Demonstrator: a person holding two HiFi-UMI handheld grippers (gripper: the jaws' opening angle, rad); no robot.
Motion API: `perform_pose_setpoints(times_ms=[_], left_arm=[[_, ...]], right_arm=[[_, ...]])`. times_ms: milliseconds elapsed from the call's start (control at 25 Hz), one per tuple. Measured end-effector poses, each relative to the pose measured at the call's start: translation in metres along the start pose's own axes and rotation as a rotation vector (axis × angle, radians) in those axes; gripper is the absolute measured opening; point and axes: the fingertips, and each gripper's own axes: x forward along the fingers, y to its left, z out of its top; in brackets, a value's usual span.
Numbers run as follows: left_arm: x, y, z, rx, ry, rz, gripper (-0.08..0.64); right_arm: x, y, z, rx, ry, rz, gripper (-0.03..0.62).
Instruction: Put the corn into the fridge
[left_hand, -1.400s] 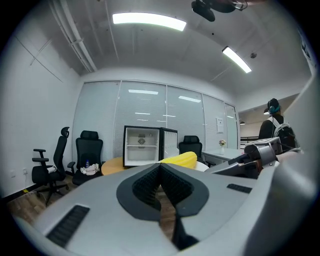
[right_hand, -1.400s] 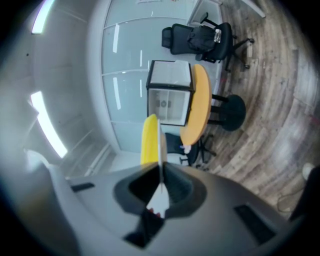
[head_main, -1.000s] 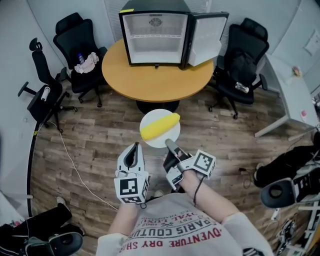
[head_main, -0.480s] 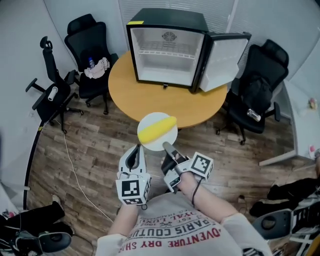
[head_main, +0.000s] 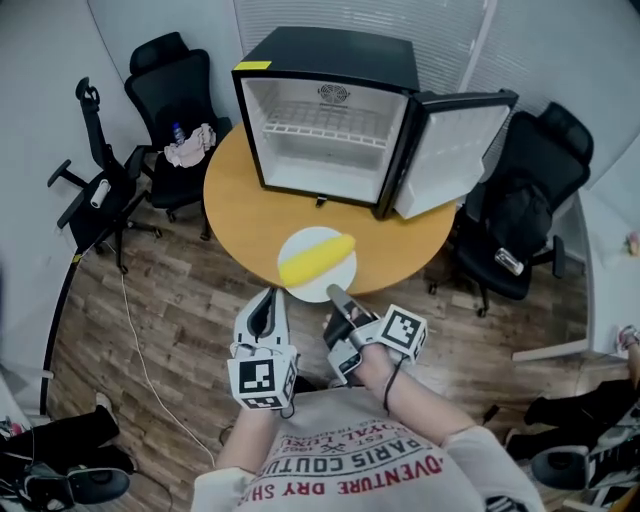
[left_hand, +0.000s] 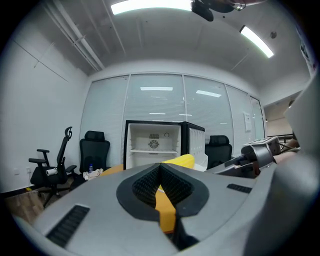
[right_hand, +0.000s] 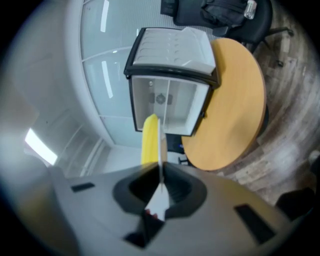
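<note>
A yellow corn cob (head_main: 317, 256) lies on a small white plate (head_main: 326, 286), which hangs over the near edge of the round wooden table (head_main: 240, 210). My right gripper (head_main: 335, 294) is shut on the plate's near rim. In the right gripper view the plate (right_hand: 161, 150) shows edge-on between the pads, with the corn (right_hand: 149, 140) beside it. My left gripper (head_main: 268, 298) stands just left of the plate, shut and empty. The black mini fridge (head_main: 330, 120) stands on the table, door (head_main: 450, 150) swung open to the right, shelves bare. The left gripper view also shows the fridge (left_hand: 152, 145) and corn (left_hand: 182, 160).
Black office chairs ring the table: one at the left (head_main: 185, 110) holds a bottle and a cloth, another (head_main: 95, 190) stands further left, and one at the right (head_main: 525, 210) carries a dark bag. A cable (head_main: 140, 330) runs across the wooden floor.
Both grippers and the plate with the corn have moved forward. The plate was over the floor before and now hangs over the table's near edge. The fridge looks closer.
</note>
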Motion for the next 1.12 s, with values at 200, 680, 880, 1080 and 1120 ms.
perform_pose_setpoints(times_ms=[200, 680, 880, 1080, 1120], left_arm=[[0.043, 0.001, 0.003, 0.014, 0.007, -0.051, 0.029], [0.16, 0.045, 0.032, 0.035, -0.028, -0.246, 0.029], [0.204, 0.073, 0.038, 0.041, -0.024, -0.318, 0.029], [0.24, 0.086, 0.038, 0.046, -0.022, -0.4, 0.029], [0.246, 0.088, 0.038, 0.046, -0.022, -0.412, 0.029]], right_arm=[[0.022, -0.006, 0.03, 0.002, -0.04, -0.014, 0.043], [0.112, 0.006, 0.093, 0.044, -0.236, 0.007, 0.043], [0.146, 0.013, 0.115, 0.042, -0.329, 0.007, 0.044], [0.169, 0.02, 0.136, 0.035, -0.415, 0.005, 0.044], [0.173, 0.022, 0.14, 0.032, -0.429, 0.005, 0.044]])
